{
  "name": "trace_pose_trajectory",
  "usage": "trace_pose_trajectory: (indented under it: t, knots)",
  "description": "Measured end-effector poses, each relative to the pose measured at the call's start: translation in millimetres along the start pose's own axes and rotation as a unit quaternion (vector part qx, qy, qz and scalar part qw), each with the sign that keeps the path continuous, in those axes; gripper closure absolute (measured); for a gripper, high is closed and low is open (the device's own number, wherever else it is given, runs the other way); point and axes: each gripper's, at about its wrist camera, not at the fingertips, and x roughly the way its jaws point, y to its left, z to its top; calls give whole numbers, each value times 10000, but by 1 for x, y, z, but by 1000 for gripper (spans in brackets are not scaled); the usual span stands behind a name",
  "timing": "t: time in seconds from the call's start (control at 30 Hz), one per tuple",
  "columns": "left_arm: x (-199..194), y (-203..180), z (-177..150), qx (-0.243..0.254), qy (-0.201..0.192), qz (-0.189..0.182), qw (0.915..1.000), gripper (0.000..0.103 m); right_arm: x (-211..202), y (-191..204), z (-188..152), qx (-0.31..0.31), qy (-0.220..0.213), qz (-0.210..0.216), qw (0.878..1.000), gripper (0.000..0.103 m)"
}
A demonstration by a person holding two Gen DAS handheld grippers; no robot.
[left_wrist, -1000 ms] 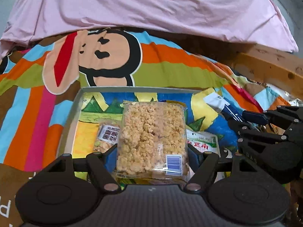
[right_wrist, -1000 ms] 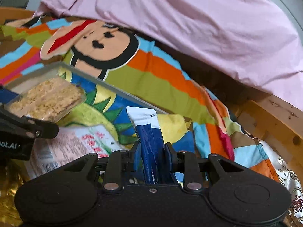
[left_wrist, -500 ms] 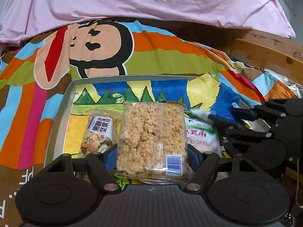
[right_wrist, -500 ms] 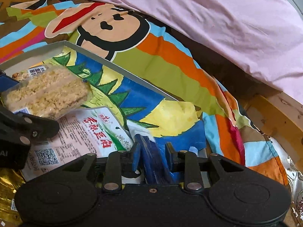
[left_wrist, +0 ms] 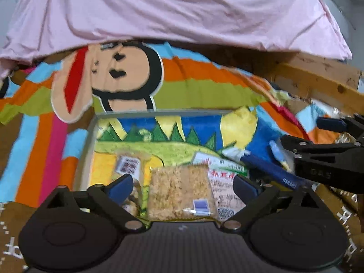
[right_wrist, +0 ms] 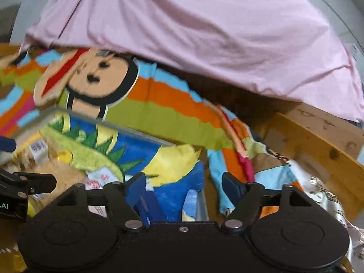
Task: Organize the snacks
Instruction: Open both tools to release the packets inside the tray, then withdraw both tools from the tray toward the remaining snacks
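Now, left gripper (left_wrist: 182,186): spread, just opened, rice cake pack (left_wrist: 180,193) loose between.
Right gripper (right_wrist: 184,186): spread, just opened, blue stick (right_wrist: 151,207) freed.
Risk: near tray (left_wrist: 87,150) edge, could slide out.

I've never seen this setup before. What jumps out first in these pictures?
The bright striped blanket with a cartoon monkey face dominates, with a pink sheet bunched behind it. In front sits a tray of snacks: a crispy rice cake pack lies between the wide-open left tool, a dark blue packet to its right.
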Motion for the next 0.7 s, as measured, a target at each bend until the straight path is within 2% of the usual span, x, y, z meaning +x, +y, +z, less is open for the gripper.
trace_pose_trajectory:
  t: [0.07, 0.13, 0.3, 0.53, 0.7]
  knots:
    - [-12, 0, 4, -53, -105, 25, 9999, 1, -14, -8, 5, 207, -110, 10, 9997, 17]
    - [-24, 1, 8, -97, -184, 68, 9998, 1, -29, -14, 10, 368, -226, 38, 9991, 16]
    - [-57, -3, 16, -124, -319, 197, 9992, 1, -76, -23, 15, 604, -579, 148, 9964, 3]
    - [-107, -10, 9, -318, -407, 313, 9982, 1, -140, -32, 3, 812, -880, 325, 9923, 1]
    - [-135, -18, -4, -361, -369, 326, 9981, 1, -180, -33, -12, 960, -879, 398, 9907, 1]
